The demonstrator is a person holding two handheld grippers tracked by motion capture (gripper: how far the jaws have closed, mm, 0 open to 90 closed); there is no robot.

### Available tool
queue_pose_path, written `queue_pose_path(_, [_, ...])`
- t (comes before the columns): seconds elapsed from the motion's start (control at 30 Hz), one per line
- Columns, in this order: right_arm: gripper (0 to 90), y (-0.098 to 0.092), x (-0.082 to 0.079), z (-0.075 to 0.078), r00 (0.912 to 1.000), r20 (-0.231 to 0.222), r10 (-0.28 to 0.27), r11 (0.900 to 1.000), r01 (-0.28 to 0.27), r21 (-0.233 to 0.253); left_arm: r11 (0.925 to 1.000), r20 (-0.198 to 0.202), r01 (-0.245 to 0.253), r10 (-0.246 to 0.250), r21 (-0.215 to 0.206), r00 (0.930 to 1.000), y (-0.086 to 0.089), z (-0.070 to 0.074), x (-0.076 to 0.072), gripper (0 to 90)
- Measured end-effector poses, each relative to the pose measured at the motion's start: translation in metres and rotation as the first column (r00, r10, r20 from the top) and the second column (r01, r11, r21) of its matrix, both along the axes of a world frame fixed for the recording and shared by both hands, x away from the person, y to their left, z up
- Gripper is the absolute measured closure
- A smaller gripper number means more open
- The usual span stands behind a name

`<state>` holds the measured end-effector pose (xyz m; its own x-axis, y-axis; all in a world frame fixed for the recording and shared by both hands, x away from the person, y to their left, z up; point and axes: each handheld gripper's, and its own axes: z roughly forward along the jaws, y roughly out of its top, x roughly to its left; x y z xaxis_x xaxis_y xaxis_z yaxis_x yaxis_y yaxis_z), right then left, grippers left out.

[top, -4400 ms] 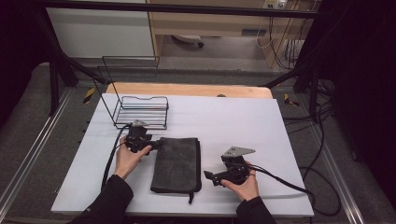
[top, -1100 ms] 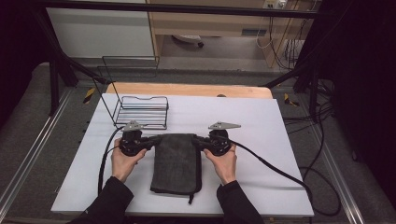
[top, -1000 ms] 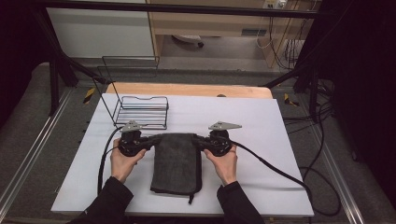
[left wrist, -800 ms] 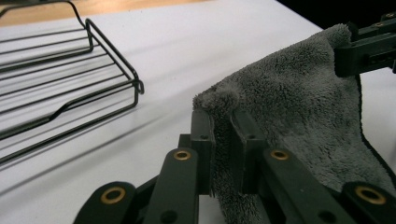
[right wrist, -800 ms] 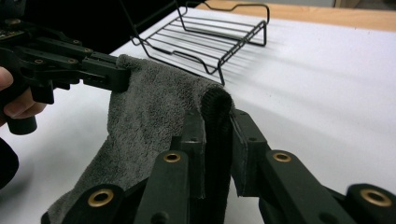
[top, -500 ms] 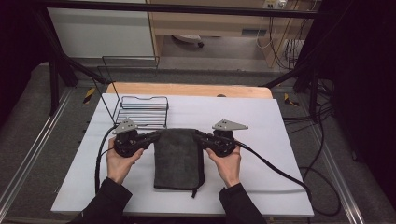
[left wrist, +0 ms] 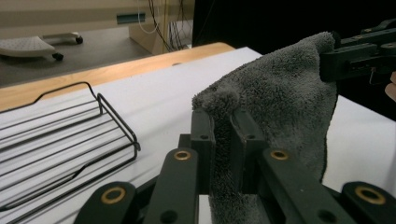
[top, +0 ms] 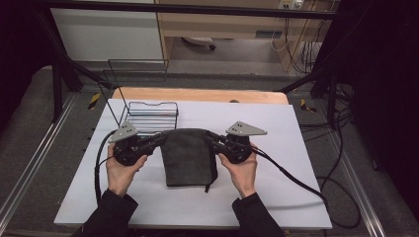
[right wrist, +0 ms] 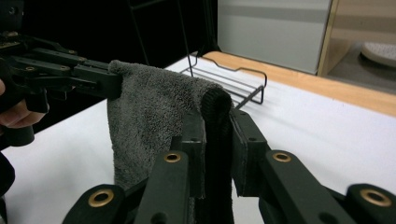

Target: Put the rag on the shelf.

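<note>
A dark grey towel (top: pixel 188 157) hangs between my two grippers above the white table (top: pixel 296 128), its lower end resting on the tabletop. My left gripper (top: pixel 159 139) is shut on the towel's upper left corner (left wrist: pixel 219 100). My right gripper (top: pixel 210 138) is shut on the upper right corner (right wrist: pixel 215 100), where a dark hem (right wrist: pixel 217 154) runs down between its jaws. In the left gripper view the right gripper (left wrist: pixel 362 53) holds the far corner at upper right. In the right gripper view the left gripper (right wrist: pixel 70 72) holds the far corner at upper left.
A black wire basket (top: pixel 148 116) stands on the table just behind the left gripper, with a taller wire frame (top: pixel 136 69) beyond it. The table's wooden back edge (top: pixel 197 95) runs behind. Cables (top: pixel 296 177) trail from both grippers.
Both grippers have risen and moved away from the person, lifting the towel's top edge off the table. Several seconds ago the towel lay flat and the right gripper was off to its right.
</note>
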<state>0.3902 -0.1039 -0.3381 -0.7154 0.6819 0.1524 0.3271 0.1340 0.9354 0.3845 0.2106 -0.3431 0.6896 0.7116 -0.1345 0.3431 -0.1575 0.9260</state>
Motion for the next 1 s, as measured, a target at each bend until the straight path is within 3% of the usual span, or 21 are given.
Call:
queue_pose_path(0.37, [78.1, 0.005, -0.005, 0.019, 0.9969, 0.078, 0.009, 1.000, -0.010, 0.019, 0.9988, 0.078, -0.022, 0.025, -0.043, 0.9967, 0.008, 0.019, -0.011, 80.9])
queue_pose_path(0.63, [78.2, 0.010, -0.007, 0.027, 0.9932, 0.116, 0.010, 0.999, -0.014, 0.034, 0.9973, 0.111, -0.041, 0.047, -0.060, 0.9927, 0.012, 0.026, -0.014, 80.9])
queue_pose_path(0.9, [78.2, 0.020, -0.008, 0.038, 0.9862, 0.165, 0.002, 0.998, -0.012, 0.058, 0.9948, 0.149, -0.067, 0.078, -0.077, 0.9858, 0.018, 0.039, -0.016, 80.9])
queue_pose_path(1.0, [78.3, 0.024, -0.009, 0.042, 0.9833, 0.182, -0.004, 0.997, -0.009, 0.073, 0.9918, 0.164, -0.074, 0.091, -0.104, 0.9822, 0.023, 0.044, -0.016, 80.9])
